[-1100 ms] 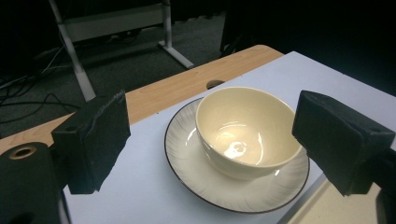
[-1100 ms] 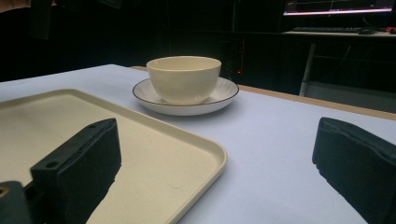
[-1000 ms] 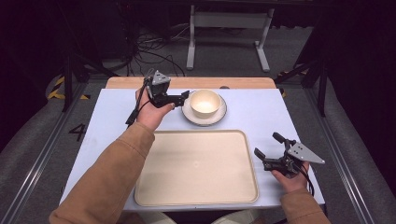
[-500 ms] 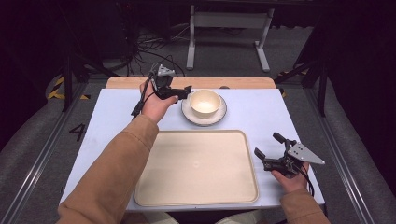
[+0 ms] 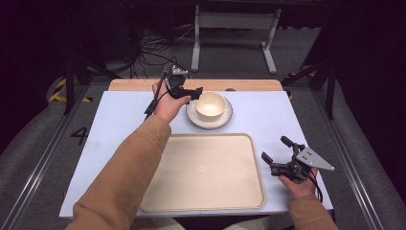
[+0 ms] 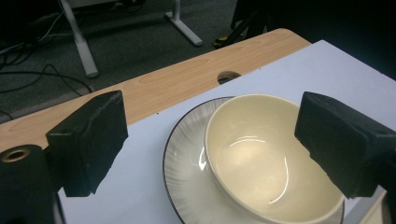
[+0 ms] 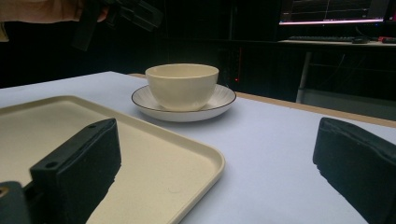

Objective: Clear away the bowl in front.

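Claw (image 6: 210, 149) wide open over bowl (image 6: 271, 158)

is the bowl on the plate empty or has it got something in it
Empty. The left gripper view looks down into the bowl and shows only its bare glazed inside; it stands upright on the plate.

Table (image 5: 119, 120): pale blue-white flat top, with a light wooden strip (image 5: 143, 85) along its far edge, pierced by a small round hole (image 6: 228, 76). On it: one large, rectangular, cream plastic tray (image 5: 206, 172) at the near middle; one round, grey-white ribbed saucer (image 5: 192, 112) with a dark rim, beyond the tray.
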A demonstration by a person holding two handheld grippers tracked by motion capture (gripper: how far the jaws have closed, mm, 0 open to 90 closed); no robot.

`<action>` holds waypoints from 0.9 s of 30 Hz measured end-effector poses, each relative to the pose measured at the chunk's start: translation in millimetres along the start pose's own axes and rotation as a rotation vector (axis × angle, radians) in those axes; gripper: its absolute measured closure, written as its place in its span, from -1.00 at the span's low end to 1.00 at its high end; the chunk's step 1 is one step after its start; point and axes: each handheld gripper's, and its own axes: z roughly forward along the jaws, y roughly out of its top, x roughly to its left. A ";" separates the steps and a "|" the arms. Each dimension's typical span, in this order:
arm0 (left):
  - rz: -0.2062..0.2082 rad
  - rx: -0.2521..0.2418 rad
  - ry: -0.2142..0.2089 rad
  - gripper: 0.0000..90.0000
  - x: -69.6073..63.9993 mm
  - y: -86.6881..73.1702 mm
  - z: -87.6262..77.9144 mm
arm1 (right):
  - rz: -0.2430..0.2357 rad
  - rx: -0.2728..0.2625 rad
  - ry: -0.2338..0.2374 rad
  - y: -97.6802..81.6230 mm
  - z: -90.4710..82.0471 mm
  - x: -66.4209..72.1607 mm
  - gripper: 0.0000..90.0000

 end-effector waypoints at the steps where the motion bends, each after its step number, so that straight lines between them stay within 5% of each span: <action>1: -0.009 0.013 0.000 -0.74 -0.1 -0.5 2.8 | 0.000 -0.001 -0.001 -0.1 -0.1 0.0 -0.97; 9: -0.016 0.119 -0.011 -0.61 -0.4 -8.5 22.1 | 0.002 -0.005 -0.003 -0.2 -0.7 -0.1 -0.96; 27: -0.089 0.208 -0.028 -0.40 -0.4 -28.4 54.5 | 0.007 -0.027 -0.009 -1.1 -2.7 -0.8 -0.94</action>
